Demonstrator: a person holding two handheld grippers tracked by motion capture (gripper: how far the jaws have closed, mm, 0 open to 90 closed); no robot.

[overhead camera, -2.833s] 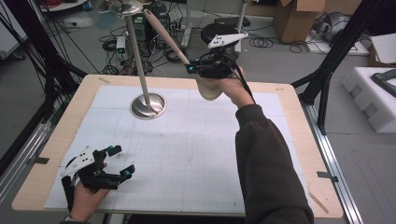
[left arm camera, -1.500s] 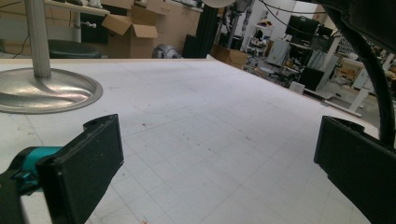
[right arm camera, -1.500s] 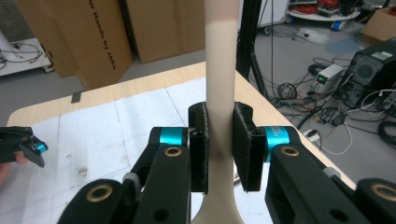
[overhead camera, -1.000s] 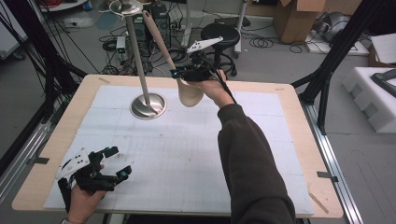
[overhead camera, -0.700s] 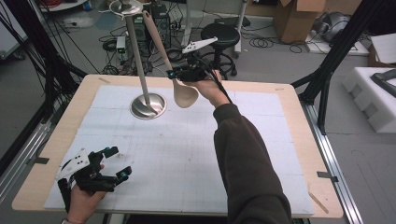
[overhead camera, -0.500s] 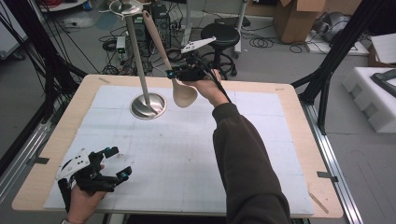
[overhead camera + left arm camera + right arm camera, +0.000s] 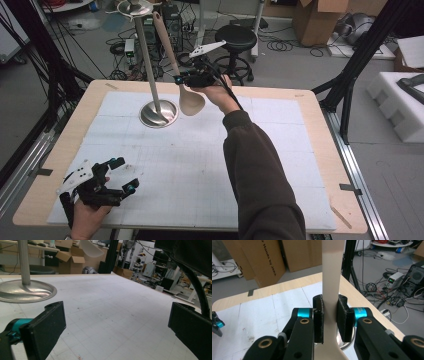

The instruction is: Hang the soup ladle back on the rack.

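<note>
Both grippers: left gripper wide open at near table edge, right gripper clamping long beige wooden spoon, now closer to tall steel stand.

Right gripper: two black padded jaws closed on the flat handle of a pale beige wooden spoon, above a white gridded mat on a light wooden table.

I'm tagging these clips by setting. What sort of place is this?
Probably a lab or workshop, not a home: a gridded mat covers the table, black frame posts stand around it, and cables and cardboard boxes crowd the floor.
</note>
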